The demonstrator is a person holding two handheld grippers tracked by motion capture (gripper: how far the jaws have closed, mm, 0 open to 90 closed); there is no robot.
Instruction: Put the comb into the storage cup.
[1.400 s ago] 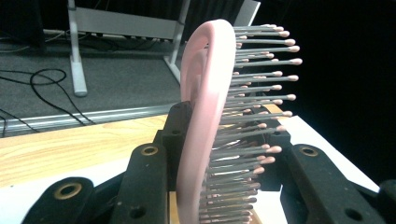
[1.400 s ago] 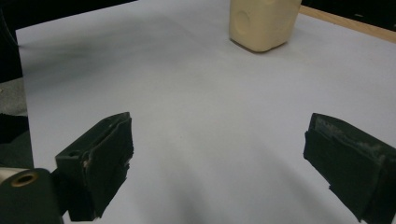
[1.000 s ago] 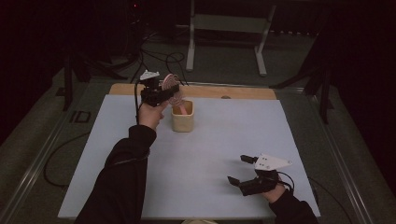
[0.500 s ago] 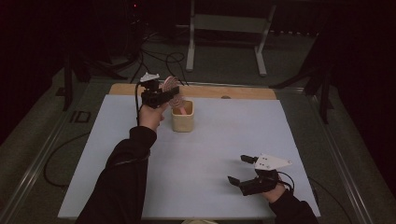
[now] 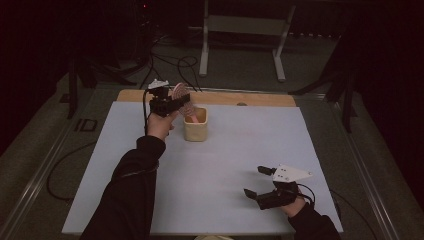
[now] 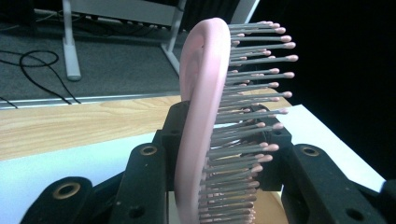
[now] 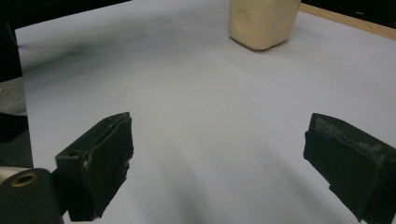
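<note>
While left tongs (image 5: 176,102) clamped the pink hairbrush (image 5: 181,96), lines ran:
Brush pos: head up, above & just beside the cream cup (image 5: 195,125), far side of worktop (image 5: 240,150); handle end seemed w/in cup mouth, can't confirm.
L tongs: shut tight on brush head, bristles (image 6: 252,93) to one side.
R tongs (image 5: 260,182): wide apart, nothing held, resting near edge.
Tip: judged best to lower handle straight into cup, release only once seated, so cup won't tip.
Vs earlier: brush & both hands about same; hardly any shift.
</note>
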